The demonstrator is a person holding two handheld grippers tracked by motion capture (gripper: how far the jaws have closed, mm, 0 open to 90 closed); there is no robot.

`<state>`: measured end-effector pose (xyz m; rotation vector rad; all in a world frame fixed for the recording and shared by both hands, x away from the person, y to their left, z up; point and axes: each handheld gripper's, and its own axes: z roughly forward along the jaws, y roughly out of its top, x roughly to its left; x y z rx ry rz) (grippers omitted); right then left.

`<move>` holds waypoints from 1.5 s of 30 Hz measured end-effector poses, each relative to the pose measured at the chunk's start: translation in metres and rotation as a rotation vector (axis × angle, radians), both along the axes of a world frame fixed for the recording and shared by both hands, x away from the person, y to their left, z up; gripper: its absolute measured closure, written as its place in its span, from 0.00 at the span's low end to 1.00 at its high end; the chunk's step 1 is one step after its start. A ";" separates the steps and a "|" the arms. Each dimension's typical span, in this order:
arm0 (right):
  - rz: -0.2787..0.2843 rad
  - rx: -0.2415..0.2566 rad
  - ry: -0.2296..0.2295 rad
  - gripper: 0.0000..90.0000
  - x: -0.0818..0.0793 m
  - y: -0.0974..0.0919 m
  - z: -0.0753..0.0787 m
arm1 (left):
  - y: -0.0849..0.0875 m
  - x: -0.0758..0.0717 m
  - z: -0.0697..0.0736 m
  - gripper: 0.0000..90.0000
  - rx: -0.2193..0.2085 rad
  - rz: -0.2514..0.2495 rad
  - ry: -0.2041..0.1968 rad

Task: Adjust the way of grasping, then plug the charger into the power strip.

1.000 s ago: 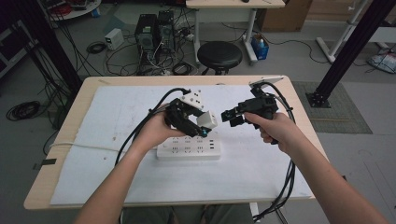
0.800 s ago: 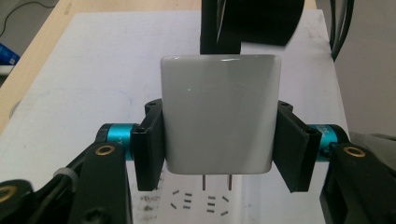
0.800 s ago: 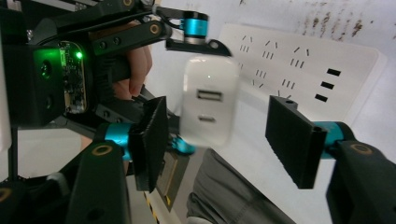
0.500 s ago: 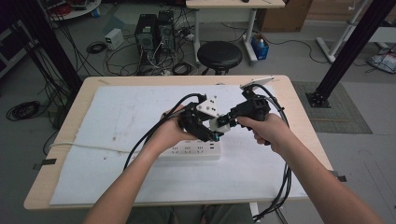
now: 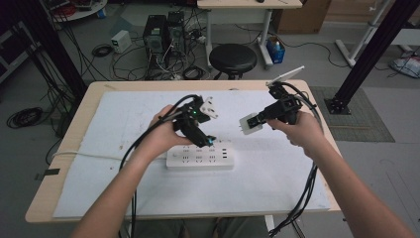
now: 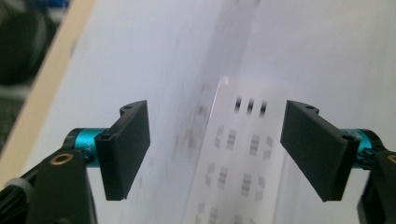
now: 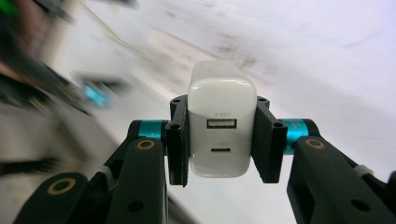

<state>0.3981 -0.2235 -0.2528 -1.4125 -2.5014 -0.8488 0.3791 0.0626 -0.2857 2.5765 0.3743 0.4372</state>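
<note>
1. White plastic fills my right gripper [image 7: 221, 140] view: its jaws pinch a charger block [image 7: 221, 121], and I can see two ports on the end facing me, a detail too small to make out from above.
2. From the high view I see that charger block [image 5: 249, 124] held in the air above the white sheet, up and to the right of the power strip [image 5: 200, 157].
3. My left gripper [image 6: 217, 147] hangs spread and empty over the strip's sockets.
</note>
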 end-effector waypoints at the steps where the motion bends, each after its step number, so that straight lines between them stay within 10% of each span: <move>1: 0.017 -0.052 -0.040 0.69 -0.001 -0.002 0.004 | 0.009 0.002 0.001 0.24 0.030 0.021 0.013; 12: 0.177 -0.473 -0.222 0.69 -0.003 -0.024 0.033 | 0.095 0.022 0.015 0.24 0.289 0.310 0.301; 18: 0.262 -0.607 -0.235 0.69 -0.002 -0.027 0.036 | 0.128 0.030 0.024 0.24 0.302 0.404 0.356; 28: 0.356 -0.646 -0.231 0.69 -0.007 -0.020 0.030 | 0.146 0.036 0.024 0.24 0.307 0.460 0.368; 45: 0.494 -0.583 -0.277 0.69 0.000 0.014 0.021 | 0.134 0.015 0.026 0.24 0.278 0.381 0.326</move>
